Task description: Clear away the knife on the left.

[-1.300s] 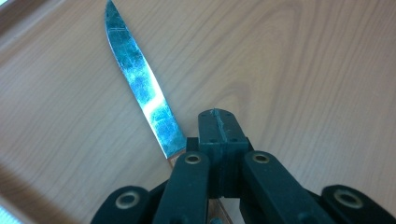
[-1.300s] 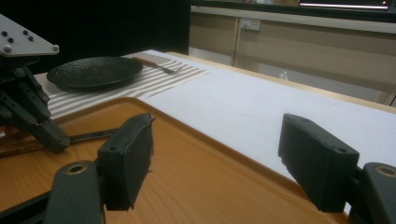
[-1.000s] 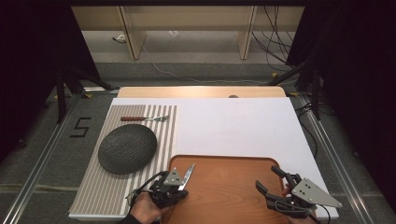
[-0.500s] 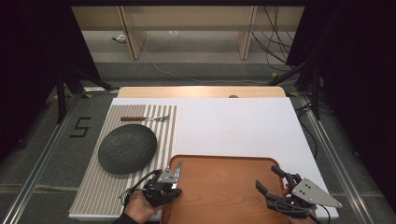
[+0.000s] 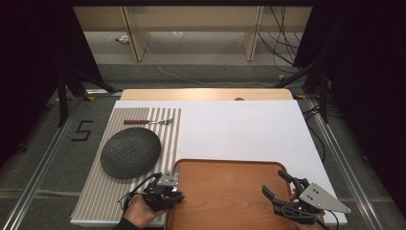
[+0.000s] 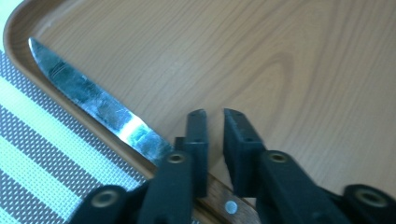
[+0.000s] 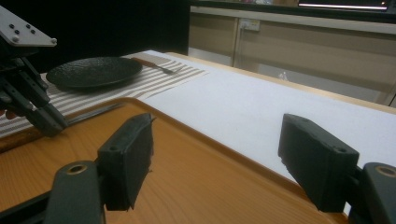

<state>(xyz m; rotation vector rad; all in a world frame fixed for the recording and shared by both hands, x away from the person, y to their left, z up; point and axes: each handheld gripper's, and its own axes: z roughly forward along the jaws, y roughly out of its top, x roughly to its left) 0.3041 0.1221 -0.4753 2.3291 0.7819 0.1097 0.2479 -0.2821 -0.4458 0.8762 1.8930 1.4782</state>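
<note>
The left tool (image 6: 215, 116) hangs over the knife (image 6: 100, 109) where blade meets handle, its jaws a narrow slot apart and just having been opening; nothing sits between them, and the knife lies loose beneath and beside the left jaw. The knife rests along the raised rim of the wooden tray (image 6: 299, 70), tip pointing away from the tool, handle running back under it. Propped on that sloped edge, it could slide down into the tray or tip outward onto the striped placemat (image 6: 42, 158) if a jaw brushes it. A regrasp on the thin, slick blade could let it twist or squirt out; the handle looks the safer hold.

The blade is bare steel, mottled and scuffed, with a bright glare patch near the tool. The handle is brown wood with a pale rivet.

The right tool (image 7: 217, 161) hovers with jaws wide apart and empty over the tray's near right corner, well apart from the knife.
</note>
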